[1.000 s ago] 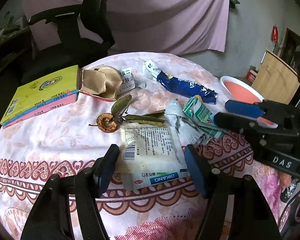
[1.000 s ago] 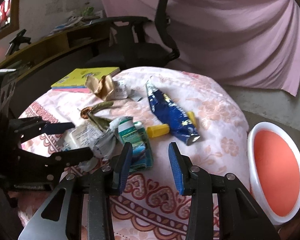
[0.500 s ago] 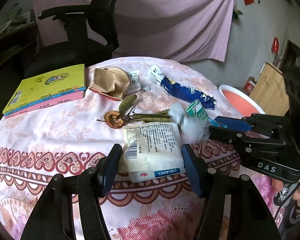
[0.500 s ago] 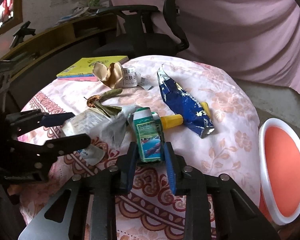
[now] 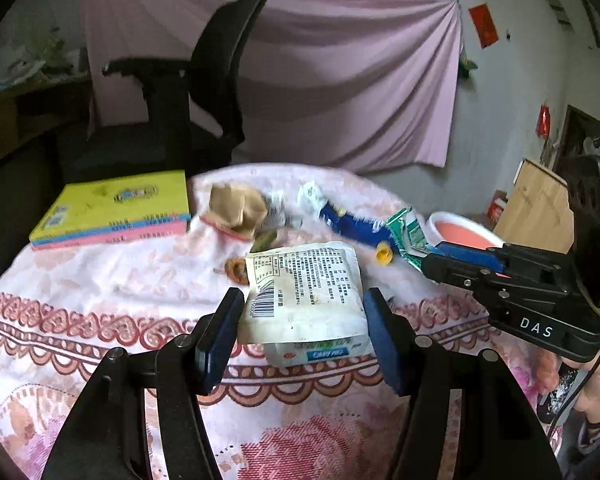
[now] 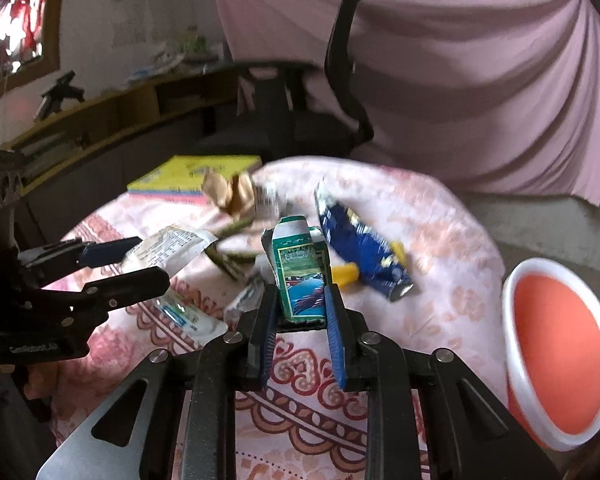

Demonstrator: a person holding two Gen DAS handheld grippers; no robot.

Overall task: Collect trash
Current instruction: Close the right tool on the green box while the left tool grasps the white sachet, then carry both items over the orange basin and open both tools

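two grippers — one white packet, one green carton.

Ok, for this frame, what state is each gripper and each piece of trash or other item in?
right gripper: shut on the green carton, jaws just closing.
green carton: crushed, gripped.
left gripper: clamped on the white packet.
white packet: flat, raised at its far end.
blue wrapper: torn open, lying on the table.
brown paper wrapper: crumpled.
basin: upright beside the table, nothing visible inside.
books: stacked, closed.
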